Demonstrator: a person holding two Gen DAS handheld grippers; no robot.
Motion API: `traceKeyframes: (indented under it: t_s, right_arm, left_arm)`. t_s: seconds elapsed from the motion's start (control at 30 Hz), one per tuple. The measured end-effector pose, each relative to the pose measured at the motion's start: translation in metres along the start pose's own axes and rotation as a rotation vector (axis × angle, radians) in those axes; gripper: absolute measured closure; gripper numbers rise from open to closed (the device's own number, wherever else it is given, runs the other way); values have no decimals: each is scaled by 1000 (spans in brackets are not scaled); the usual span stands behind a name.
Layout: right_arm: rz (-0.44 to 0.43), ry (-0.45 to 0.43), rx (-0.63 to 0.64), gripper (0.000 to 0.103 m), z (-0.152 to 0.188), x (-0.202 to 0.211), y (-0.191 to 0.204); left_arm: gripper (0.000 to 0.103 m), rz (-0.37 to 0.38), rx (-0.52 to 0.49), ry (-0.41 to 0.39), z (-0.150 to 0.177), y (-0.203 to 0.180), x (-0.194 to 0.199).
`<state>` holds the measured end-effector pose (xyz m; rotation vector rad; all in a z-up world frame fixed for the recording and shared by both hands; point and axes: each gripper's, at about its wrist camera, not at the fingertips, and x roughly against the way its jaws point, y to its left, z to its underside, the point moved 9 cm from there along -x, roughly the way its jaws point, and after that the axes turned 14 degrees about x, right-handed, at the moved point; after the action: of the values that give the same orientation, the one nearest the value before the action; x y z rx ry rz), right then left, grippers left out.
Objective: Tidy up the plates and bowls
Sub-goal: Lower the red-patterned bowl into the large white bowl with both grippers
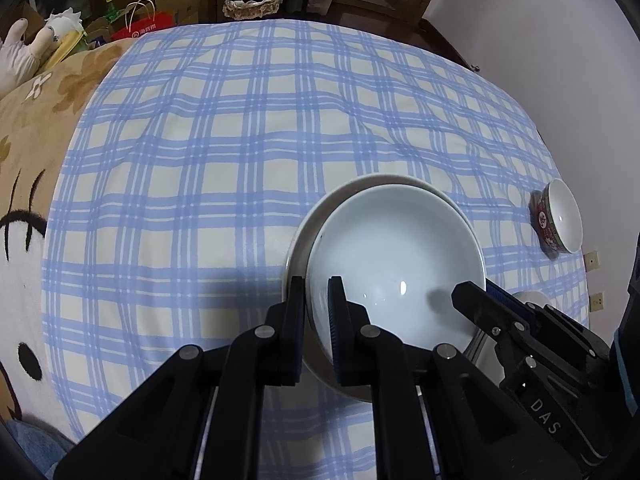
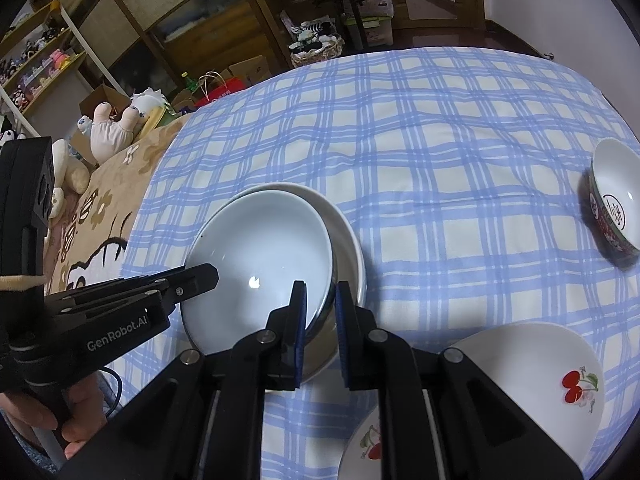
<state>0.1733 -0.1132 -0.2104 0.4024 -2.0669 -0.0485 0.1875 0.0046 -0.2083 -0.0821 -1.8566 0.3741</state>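
Blue plaid cloth [image 1: 240,152] over cartoon blanket [image 1: 24,200]; plush toy [image 2: 112,128], red bag [image 1: 140,28], shelves [image 2: 44,60] behind.

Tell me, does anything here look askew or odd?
Yes. The pale blue bowl sits off-centre and tilted inside the white dish, not nested flat. Farther right, the red patterned bowl seems tipped on its side on the checked cloth.

Wooden shelves [image 2: 44,52] crammed with toys line the far wall — cardboard boxes [image 2: 250,68] on the dark floor, white wall [image 1: 520,12] opposite.
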Motion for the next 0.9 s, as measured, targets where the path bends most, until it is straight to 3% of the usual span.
traceKeyframes:
  t_s: [0.37,0.67,0.9]
  right_arm:
    - [-17,2,-17,87,3,1,-2]
    - [-36,17,-34,87,6,1,-3]
    - [-37,17,-42,87,6,1,-2]
  left_arm:
    - [91,-15,-47,38,4,-2,2]
    - [87,-46,-112,13,9,-9,13]
    - [86,-41,-93,30,9,-7,13]
